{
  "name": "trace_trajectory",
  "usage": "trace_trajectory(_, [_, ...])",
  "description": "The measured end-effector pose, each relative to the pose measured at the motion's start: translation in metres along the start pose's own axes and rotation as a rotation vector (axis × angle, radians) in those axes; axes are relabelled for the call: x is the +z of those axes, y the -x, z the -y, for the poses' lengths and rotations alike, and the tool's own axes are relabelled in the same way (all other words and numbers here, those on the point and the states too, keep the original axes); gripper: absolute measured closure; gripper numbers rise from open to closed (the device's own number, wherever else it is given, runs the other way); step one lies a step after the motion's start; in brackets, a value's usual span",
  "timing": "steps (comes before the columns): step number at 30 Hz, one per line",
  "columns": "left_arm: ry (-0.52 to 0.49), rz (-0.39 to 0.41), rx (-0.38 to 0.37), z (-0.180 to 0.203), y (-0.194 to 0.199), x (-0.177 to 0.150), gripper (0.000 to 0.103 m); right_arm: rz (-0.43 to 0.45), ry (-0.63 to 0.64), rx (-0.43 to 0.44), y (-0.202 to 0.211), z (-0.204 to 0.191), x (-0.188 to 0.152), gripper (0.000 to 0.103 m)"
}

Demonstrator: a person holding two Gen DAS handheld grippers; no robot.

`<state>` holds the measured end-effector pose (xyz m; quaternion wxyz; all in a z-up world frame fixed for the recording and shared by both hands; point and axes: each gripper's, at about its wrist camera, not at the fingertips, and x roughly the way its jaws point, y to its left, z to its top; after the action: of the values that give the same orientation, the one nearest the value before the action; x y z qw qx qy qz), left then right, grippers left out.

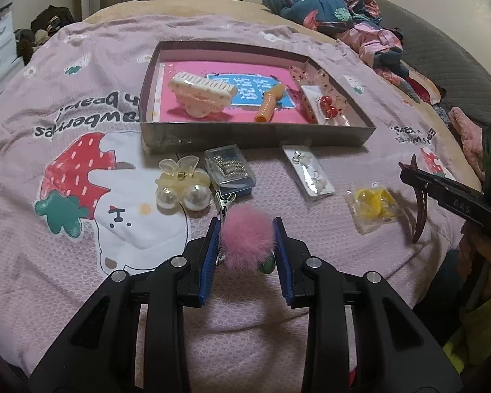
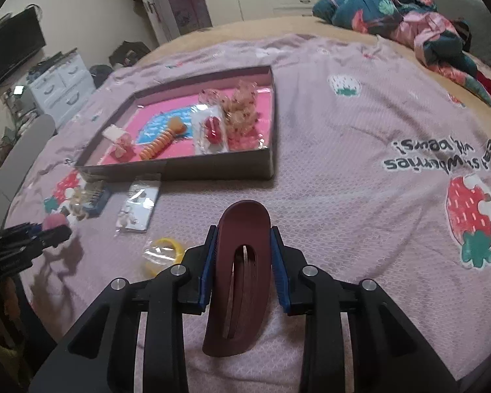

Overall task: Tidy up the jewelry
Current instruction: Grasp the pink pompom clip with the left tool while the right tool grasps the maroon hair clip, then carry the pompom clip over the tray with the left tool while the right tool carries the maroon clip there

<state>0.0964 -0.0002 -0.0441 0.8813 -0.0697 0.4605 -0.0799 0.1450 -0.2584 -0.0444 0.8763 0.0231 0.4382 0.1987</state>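
A bedroom: a bed under a pink waffle-weave blanket (image 1: 81,104) printed with strawberries and white bears, crumpled floral bedding (image 1: 330,0) at its far end, white drawers (image 2: 62,82) by the wall.

The left gripper (image 1: 247,229) is closed on a pink pompom clip (image 1: 247,239), a fluffy fur ball with a small metal alligator clip (image 1: 224,201) jutting forward; both blue ribbed pads press its sides. The right gripper (image 2: 244,249) clasps a maroon claw clip (image 2: 239,271), a long, smooth, curved plastic shell with a slot down its middle, held by its edges above the blanket.

A shallow dark cardboard box (image 1: 255,136) with a pink floor lies on the blanket. In it are a cream toothed claw clip (image 1: 201,93), an orange ridged clip (image 1: 270,103), a clear packet with red beads (image 1: 327,106) and, against the right wall, a clear spotted packet (image 1: 311,77).

In front of the box, on the blanket: a pale yellow translucent clip (image 1: 181,181) with two large pearls, a clear plastic case (image 1: 229,168) of small metal pieces on a blue base, a flat white card of earrings (image 1: 309,172) in cellophane, and a bag with yellow rings (image 1: 374,204). The pompom clip is just in front of the case; the maroon clip is near the yellow bag.
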Motion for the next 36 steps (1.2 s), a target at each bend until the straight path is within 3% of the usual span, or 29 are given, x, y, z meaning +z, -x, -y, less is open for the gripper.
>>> trace_trajectory(21, [-0.032, 0.063, -0.027, 0.021, 0.023, 0.029, 0.079, 0.095, 0.071, 0.060, 0.055, -0.024, 0.013, 0.073])
trace_trajectory(36, [0.000, 0.149, 0.027, -0.008, 0.045, 0.070, 0.079, 0.159, 0.168, 0.147, 0.049, -0.073, 0.071, 0.073])
